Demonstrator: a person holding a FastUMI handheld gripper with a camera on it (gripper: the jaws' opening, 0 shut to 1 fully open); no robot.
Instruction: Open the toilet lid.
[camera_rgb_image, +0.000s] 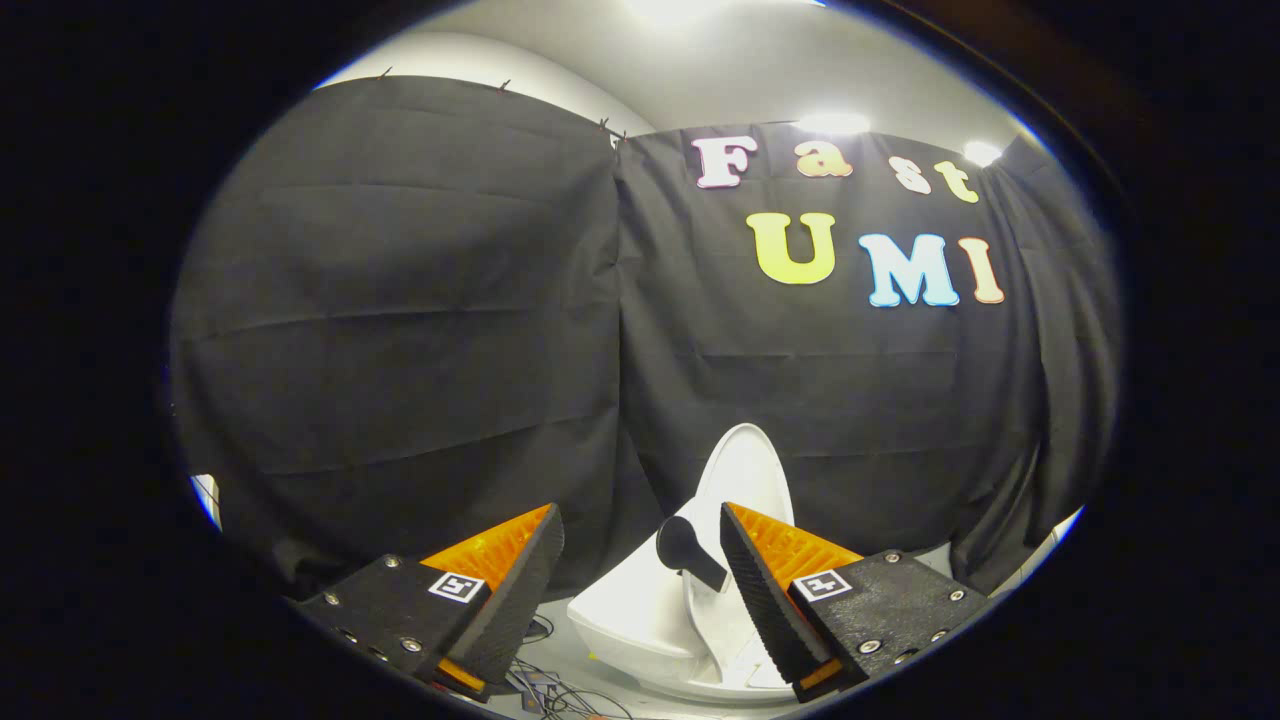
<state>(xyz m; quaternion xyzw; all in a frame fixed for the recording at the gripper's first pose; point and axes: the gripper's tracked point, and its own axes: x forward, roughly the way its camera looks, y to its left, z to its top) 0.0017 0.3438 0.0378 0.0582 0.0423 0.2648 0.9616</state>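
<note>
A small white toilet (640, 620) stands on the floor ahead of the fingers, partly between them. Its oval white lid (745, 475) is raised upright, rising above the right finger toward the black cloth wall. A dark hinge piece (685, 550) shows at the lid's base, next to the right finger. My gripper (640, 520) is open, with a wide gap between the two fingers and nothing held in it. The right finger (770, 590) covers part of the toilet's seat; the left finger (510, 590) is clear of the toilet.
Black cloth walls (420, 300) close the booth behind the toilet. Loose cables (545, 690) lie on the pale floor near the left finger. Bright ceiling lamps (832, 122) shine above the cloth.
</note>
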